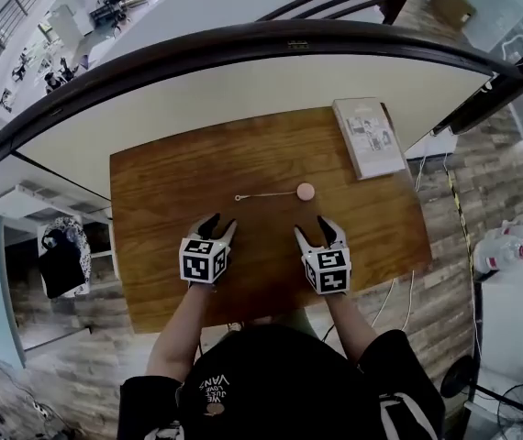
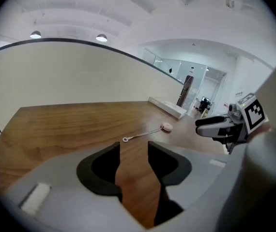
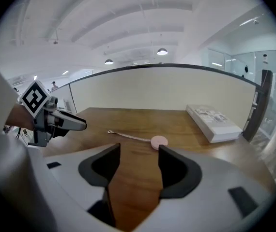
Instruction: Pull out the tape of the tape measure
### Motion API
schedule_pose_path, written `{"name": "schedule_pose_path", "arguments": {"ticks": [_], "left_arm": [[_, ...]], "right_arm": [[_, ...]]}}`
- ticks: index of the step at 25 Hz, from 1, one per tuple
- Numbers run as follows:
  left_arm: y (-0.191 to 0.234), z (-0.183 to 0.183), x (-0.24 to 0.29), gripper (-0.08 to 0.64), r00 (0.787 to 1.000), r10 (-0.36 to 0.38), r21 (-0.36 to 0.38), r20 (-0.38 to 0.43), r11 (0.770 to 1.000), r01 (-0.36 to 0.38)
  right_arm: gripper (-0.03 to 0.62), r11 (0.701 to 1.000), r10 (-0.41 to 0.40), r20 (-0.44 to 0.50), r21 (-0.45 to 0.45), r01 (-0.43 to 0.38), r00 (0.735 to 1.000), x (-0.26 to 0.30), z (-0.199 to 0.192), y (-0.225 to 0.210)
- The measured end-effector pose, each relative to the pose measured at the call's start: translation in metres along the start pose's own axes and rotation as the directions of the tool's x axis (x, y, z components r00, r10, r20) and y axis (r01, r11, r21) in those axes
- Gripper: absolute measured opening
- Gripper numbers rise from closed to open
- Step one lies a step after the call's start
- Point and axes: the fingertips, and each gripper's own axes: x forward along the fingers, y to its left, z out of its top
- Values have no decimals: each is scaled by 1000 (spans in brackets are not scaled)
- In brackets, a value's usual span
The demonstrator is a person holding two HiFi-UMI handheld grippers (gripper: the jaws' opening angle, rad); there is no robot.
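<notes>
A small round pink tape measure (image 1: 306,191) lies on the wooden table (image 1: 170,191), with its thin tape (image 1: 266,194) drawn out to the left and ending in a small ring. The same pink case shows in the left gripper view (image 2: 166,126) and in the right gripper view (image 3: 159,141). My left gripper (image 1: 218,226) is near the table's front, below the tape's ring end, open with only bare wood between its jaws. My right gripper (image 1: 318,230) is just below the pink case, open and holding nothing. Neither gripper touches the tape measure.
A white book (image 1: 370,136) lies at the table's far right corner. A curved dark railing (image 1: 243,49) and pale wall run behind the table. Cables trail over the wooden floor (image 1: 445,273) to the right.
</notes>
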Motion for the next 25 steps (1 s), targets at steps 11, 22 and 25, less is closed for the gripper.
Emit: {"name": "schedule_pose_path", "arguments": {"ticks": [11,22,25], "left_arm": [[-33,-2,-85,167,982,-106,73,155,993,96],[-62,-35,-158,108,949,-218,148,229,971,187],[-71,-40,-179,60,933,-251,163,259,963,214]], "right_arm": [[192,995,-94,106,56,89,990,-78,-12,54],[63,990,-130,197,73,118,972,-138,-27,118],[57,989,-139,211,83,124,967,-151,-31,131]]}}
